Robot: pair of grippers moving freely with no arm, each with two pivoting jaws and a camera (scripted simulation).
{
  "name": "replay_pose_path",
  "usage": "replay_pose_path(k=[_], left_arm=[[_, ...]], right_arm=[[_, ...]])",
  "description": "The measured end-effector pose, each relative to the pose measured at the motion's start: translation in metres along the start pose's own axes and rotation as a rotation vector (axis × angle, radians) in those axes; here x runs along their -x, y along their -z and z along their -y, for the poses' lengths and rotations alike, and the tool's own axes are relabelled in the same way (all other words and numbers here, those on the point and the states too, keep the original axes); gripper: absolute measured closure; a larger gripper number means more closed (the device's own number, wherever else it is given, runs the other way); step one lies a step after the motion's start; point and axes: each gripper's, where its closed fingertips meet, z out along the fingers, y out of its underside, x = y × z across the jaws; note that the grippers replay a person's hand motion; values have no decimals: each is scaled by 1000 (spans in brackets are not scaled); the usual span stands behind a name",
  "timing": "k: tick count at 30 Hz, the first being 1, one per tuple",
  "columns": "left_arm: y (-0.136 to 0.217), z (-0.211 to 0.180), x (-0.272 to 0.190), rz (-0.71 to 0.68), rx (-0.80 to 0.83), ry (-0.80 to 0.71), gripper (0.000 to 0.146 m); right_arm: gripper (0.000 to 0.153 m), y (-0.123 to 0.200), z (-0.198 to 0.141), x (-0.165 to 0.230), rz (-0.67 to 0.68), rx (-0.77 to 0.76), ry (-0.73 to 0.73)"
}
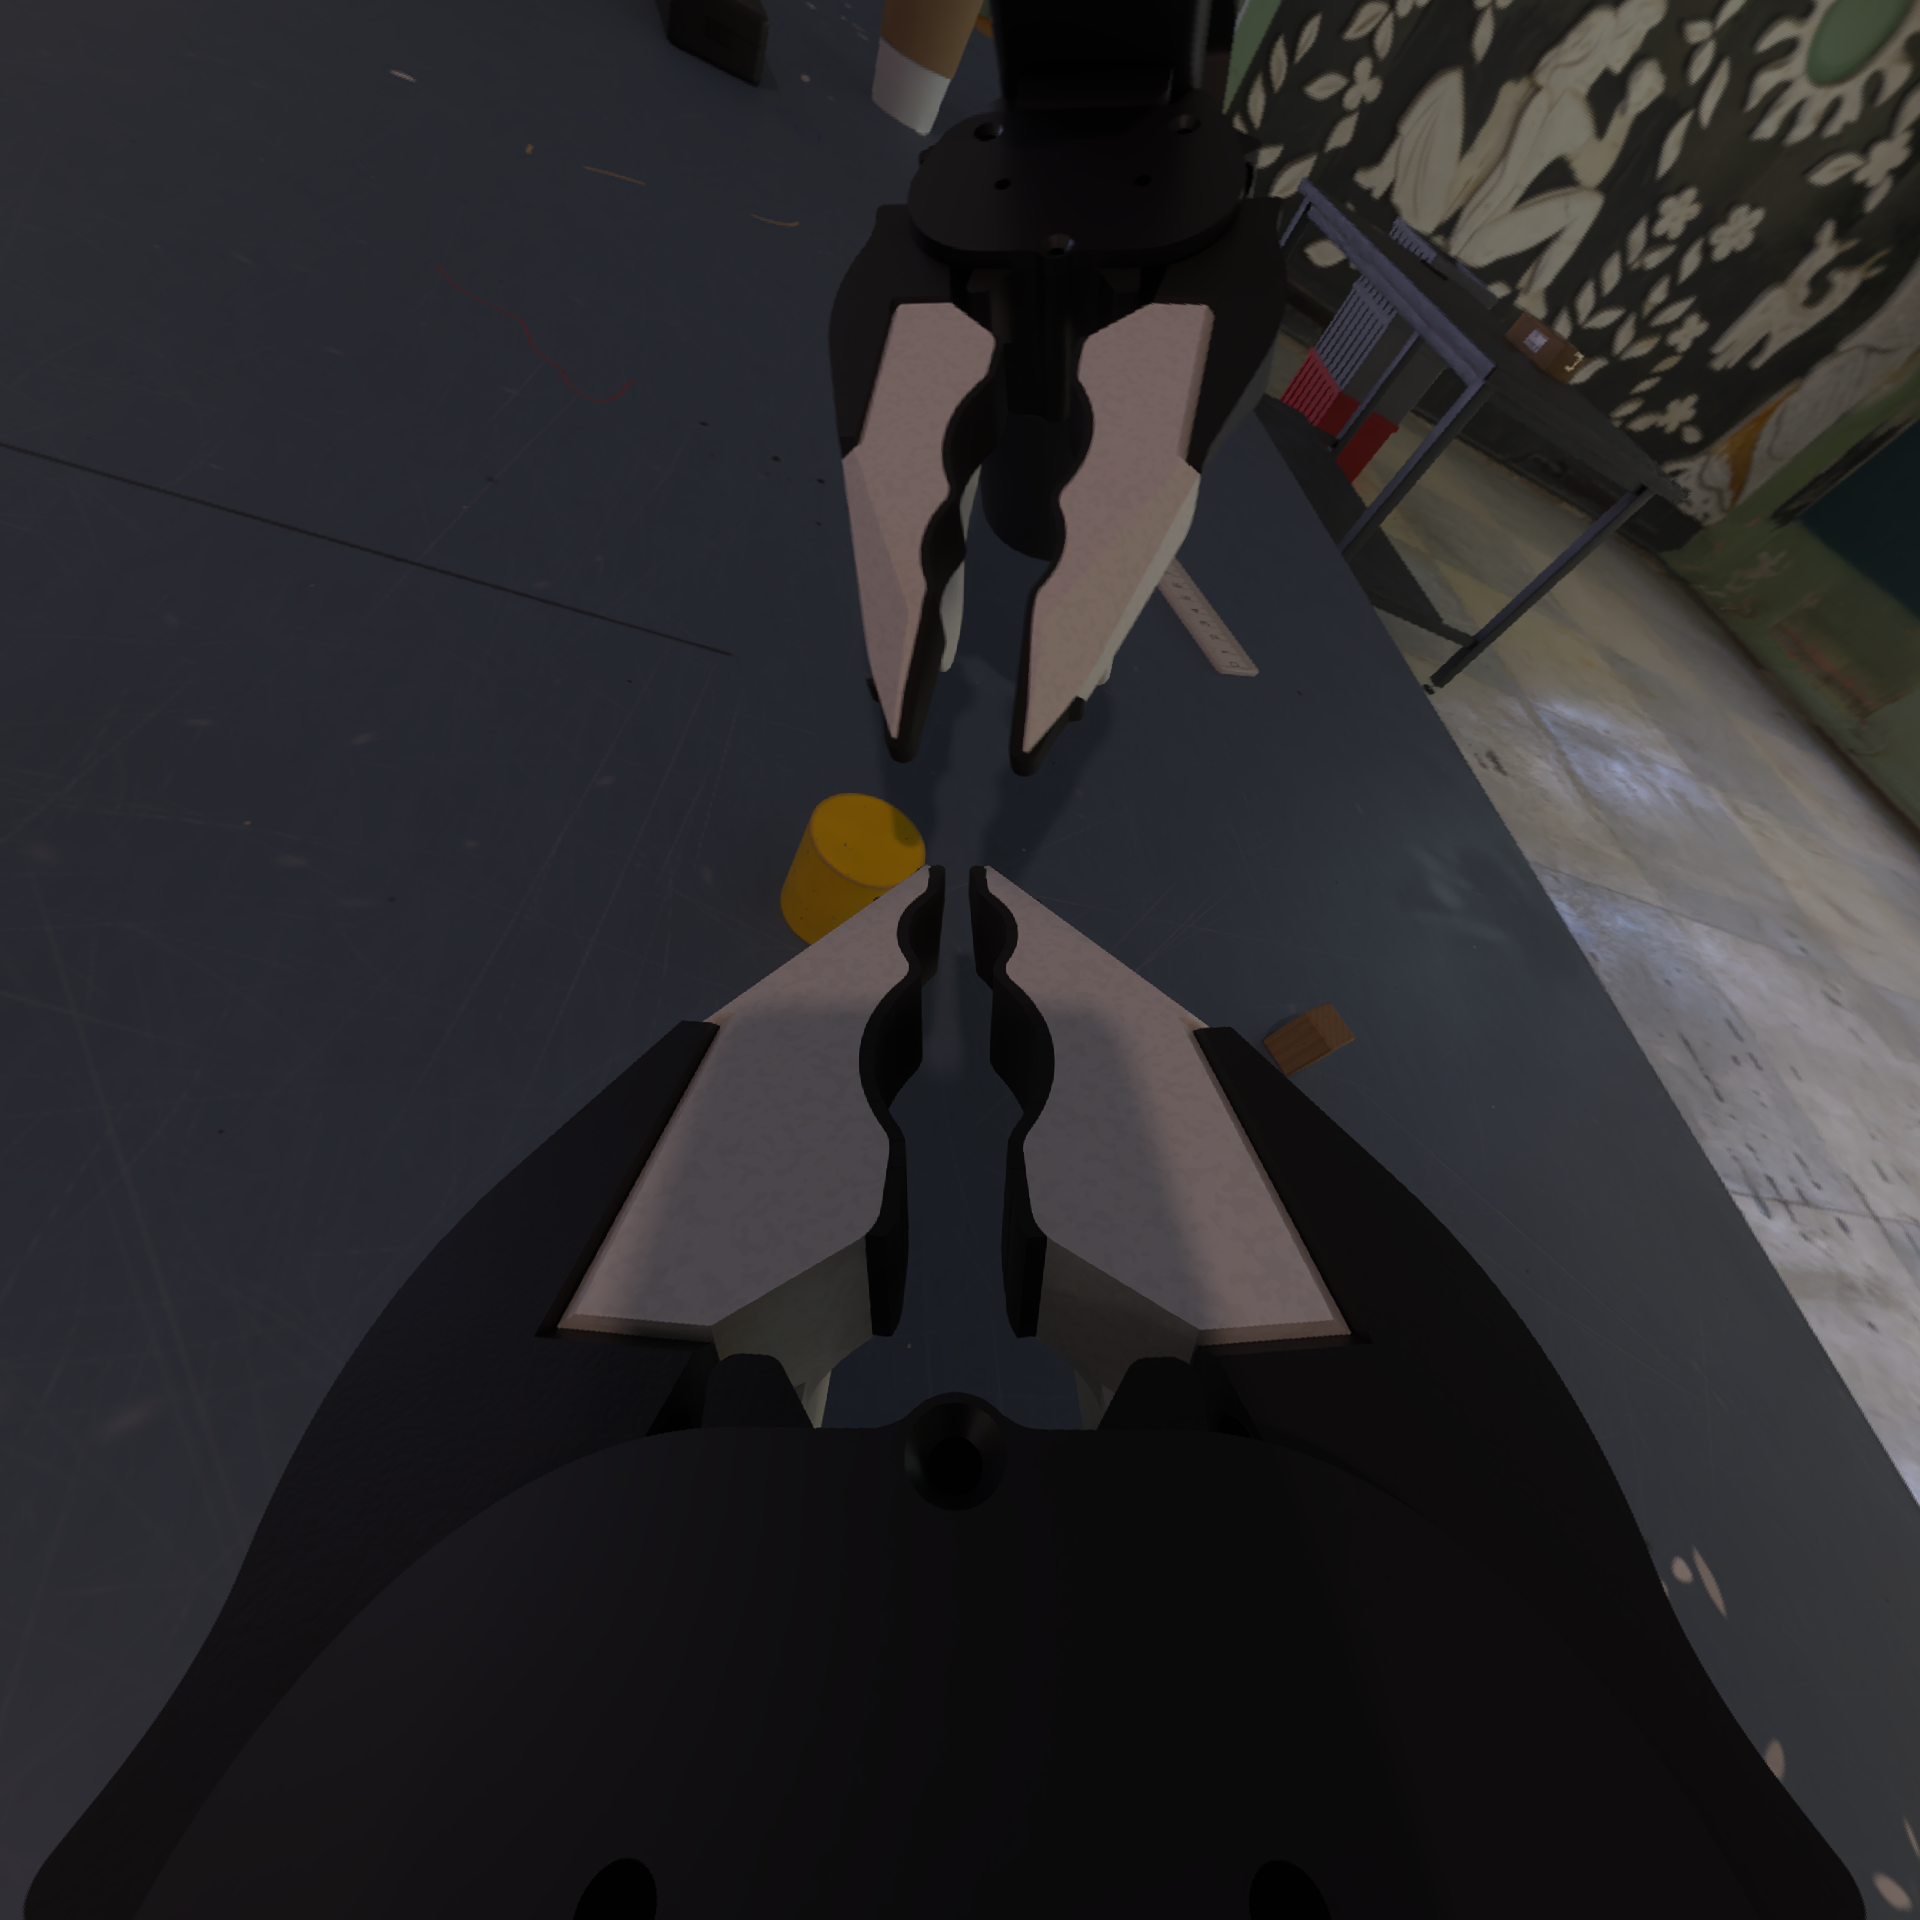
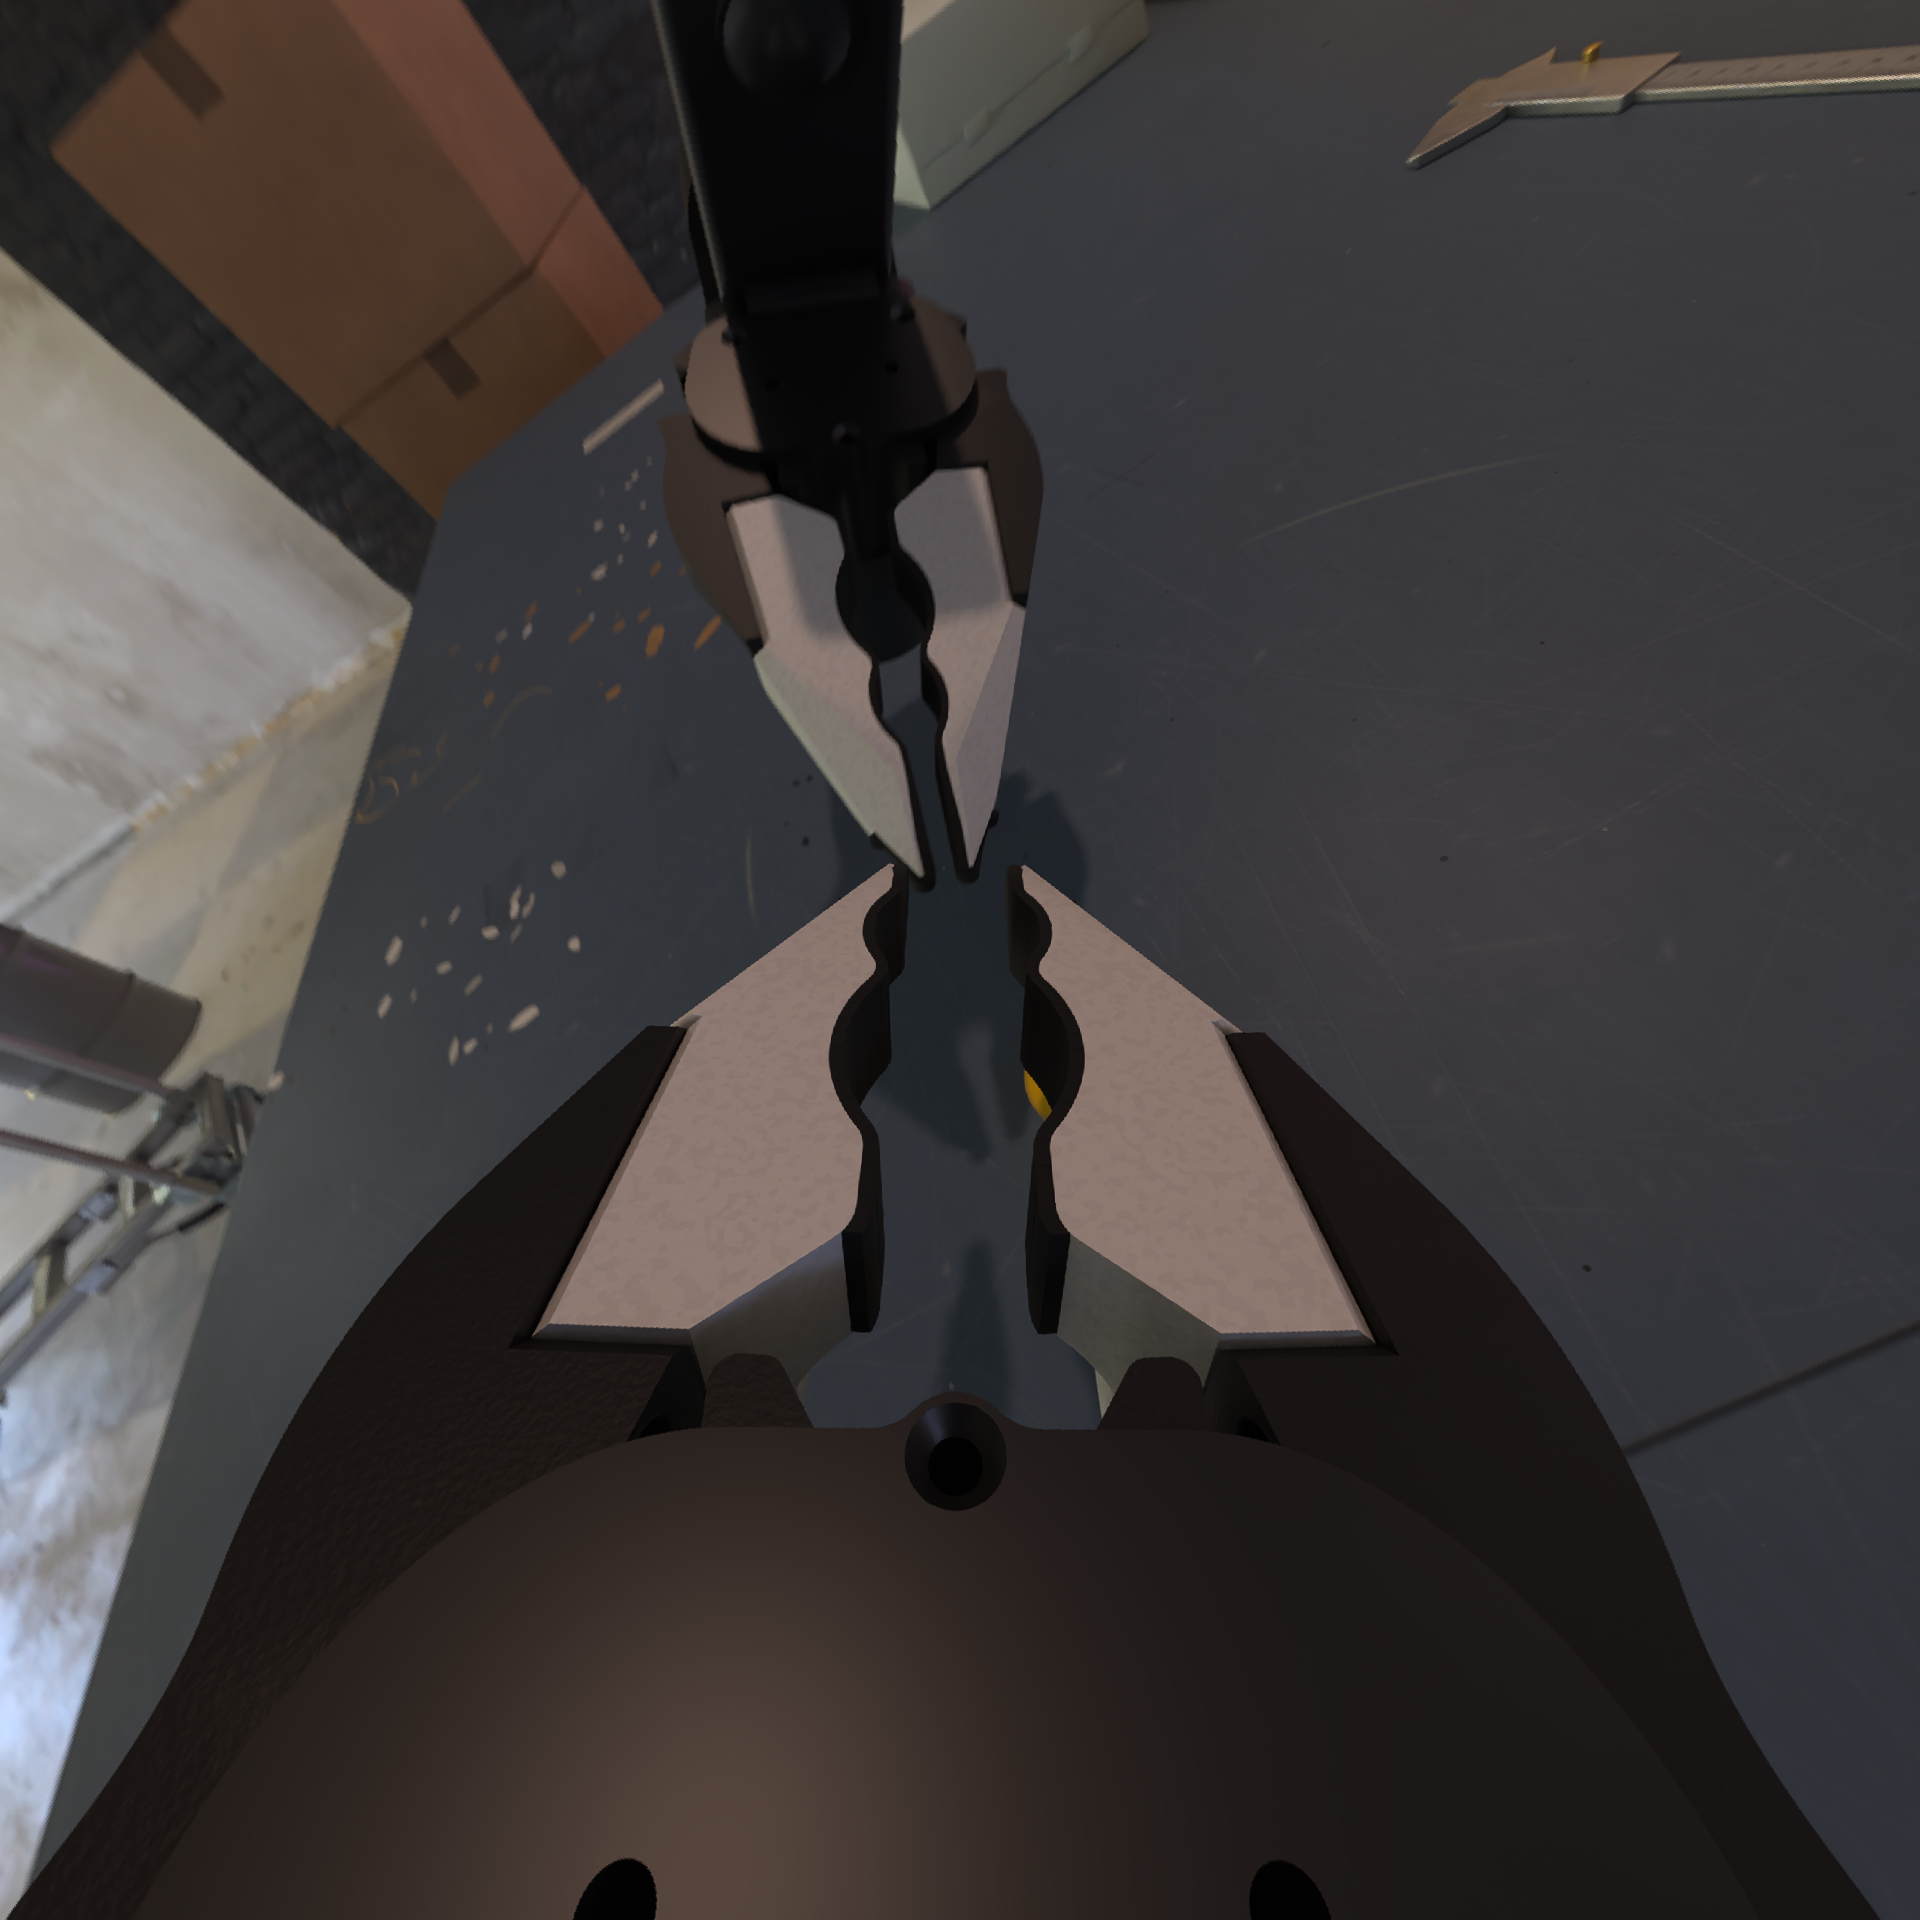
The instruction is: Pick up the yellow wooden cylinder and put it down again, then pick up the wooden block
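Observation:
The yellow wooden cylinder [image 1: 847,868] stands on the dark table, just left of my left gripper's [image 1: 956,878] tips, which partly hide it. The left jaws are almost together and hold nothing. My right gripper [image 1: 966,753] faces it from the far side, partly open and empty, its tips above the table beyond the cylinder. In the right wrist view, my right gripper [image 2: 958,878] is open, with only a yellow sliver of the cylinder [image 2: 1034,1091] showing behind its right finger. The left gripper [image 2: 943,873] meets it tip to tip. The small wooden block [image 1: 1307,1036] lies near the table's right edge.
A ruler [image 1: 1210,623] lies by the table edge behind the right gripper. A metal caliper [image 2: 1558,94] and a pale box [image 2: 997,94] lie farther off. Wood chips [image 2: 499,935] are scattered near the other edge. Cardboard boxes [image 2: 364,229] stand on the floor.

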Motion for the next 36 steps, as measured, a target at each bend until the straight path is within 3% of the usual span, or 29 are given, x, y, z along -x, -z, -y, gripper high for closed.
replay_pose_path(k=[4, 8, 13, 19, 22, 25, 36], left_arm=[[6, 3, 4, 43, -16, -11, 142], [12, 0, 10, 122, 13, -70, 140], [13, -13, 16, 190, 115, -149, 134], [8, -26, 17, 211, 169, -169, 133], [6, -31, 17, 211, 195, -168, 134], [4, -35, 17, 208, 208, -174, 134], [4, -38, 19, 234, 208, -175, 135]], right_arm=[[134, 4, -19, 6, -24, 166, 204], [123, 15, -47, -7, -185, 409, 462], [93, 17, -61, -29, -254, 463, 462], [80, -1, -65, -38, -204, 478, 450], [90, -8, -66, -38, -170, 509, 472], [119, -9, -65, -39, -144, 549, 501], [120, 9, -34, -47, -146, 838, 713]])
